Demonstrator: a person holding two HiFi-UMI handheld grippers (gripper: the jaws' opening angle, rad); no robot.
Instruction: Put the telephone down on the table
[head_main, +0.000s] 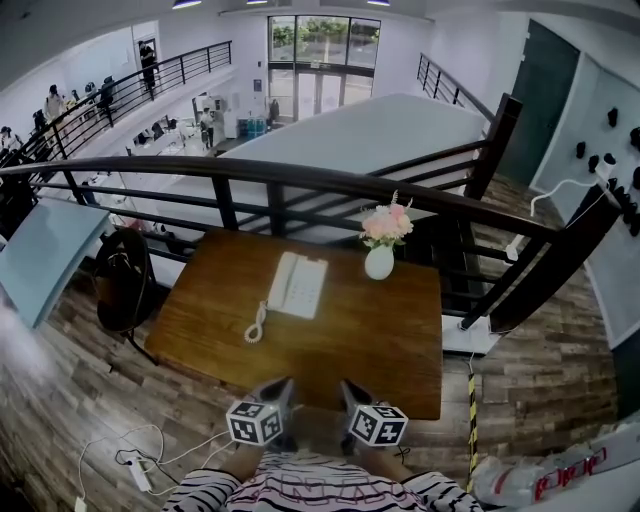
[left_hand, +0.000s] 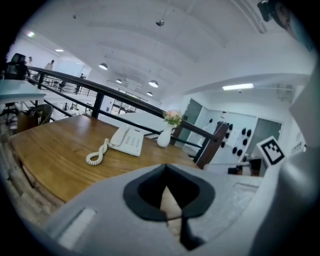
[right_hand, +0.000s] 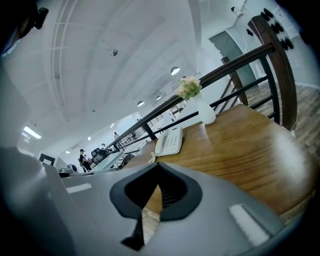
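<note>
A white telephone (head_main: 298, 285) lies on the wooden table (head_main: 380, 340), handset on its cradle, with its coiled cord (head_main: 256, 325) trailing toward me. Both gripper views show the telephone (left_hand: 127, 140) (right_hand: 169, 142) well ahead of the jaws. My left gripper (head_main: 277, 387) and right gripper (head_main: 350, 390) sit side by side at the table's near edge, both short of the phone. Seen from its own camera, the left gripper (left_hand: 165, 166) has its jaws shut with nothing between them. The right gripper (right_hand: 157, 165) is likewise shut and empty.
A white vase with pink flowers (head_main: 379, 262) stands right of the phone near the table's back edge. A black railing (head_main: 300, 180) runs behind the table. A black bag (head_main: 122, 280) hangs at the left. Cables and a power strip (head_main: 135, 465) lie on the floor.
</note>
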